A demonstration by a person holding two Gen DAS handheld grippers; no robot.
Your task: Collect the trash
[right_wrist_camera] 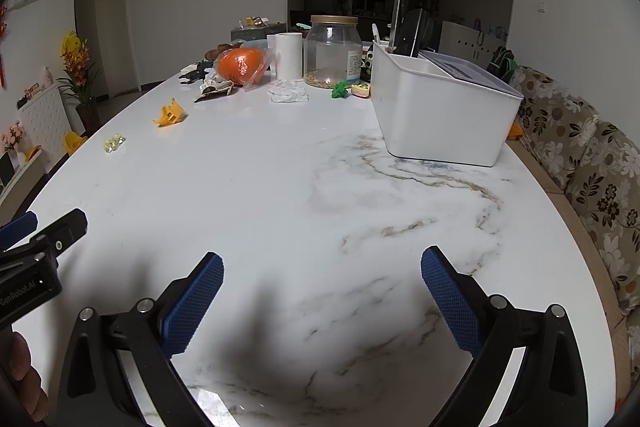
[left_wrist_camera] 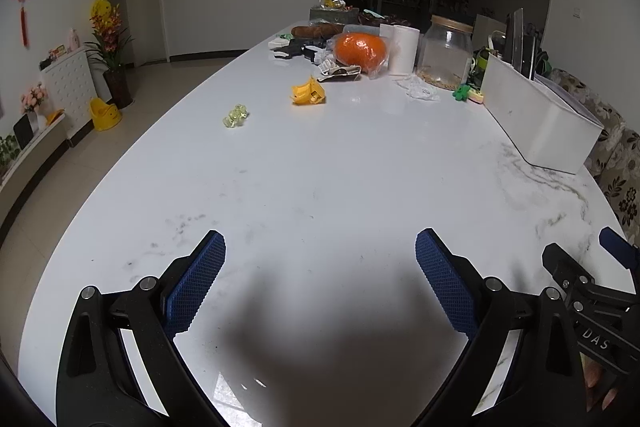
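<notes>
Loose scraps lie on the white marble table [left_wrist_camera: 320, 163]: a yellow-orange plastic piece [left_wrist_camera: 307, 92] [right_wrist_camera: 169, 113], a small pale-green clear wrapper [left_wrist_camera: 235, 115] [right_wrist_camera: 114, 142], a crumpled white wrapper [left_wrist_camera: 420, 89] [right_wrist_camera: 289, 91] and a torn dark-and-white packet [left_wrist_camera: 340, 70] [right_wrist_camera: 214, 90]. A white bin [left_wrist_camera: 536, 123] [right_wrist_camera: 440, 115] stands at the right. My left gripper [left_wrist_camera: 320, 251] is open and empty over the near table. My right gripper [right_wrist_camera: 322, 267] is open and empty, right of the left one.
An orange fruit in a clear bag [left_wrist_camera: 360, 50] [right_wrist_camera: 242, 65], a paper roll [left_wrist_camera: 404, 49] [right_wrist_camera: 289, 55], a glass jar [left_wrist_camera: 446, 53] [right_wrist_camera: 333, 51] and small green and yellow toys [right_wrist_camera: 348, 89] crowd the far end. A floral sofa [right_wrist_camera: 580, 163] runs along the table's right edge.
</notes>
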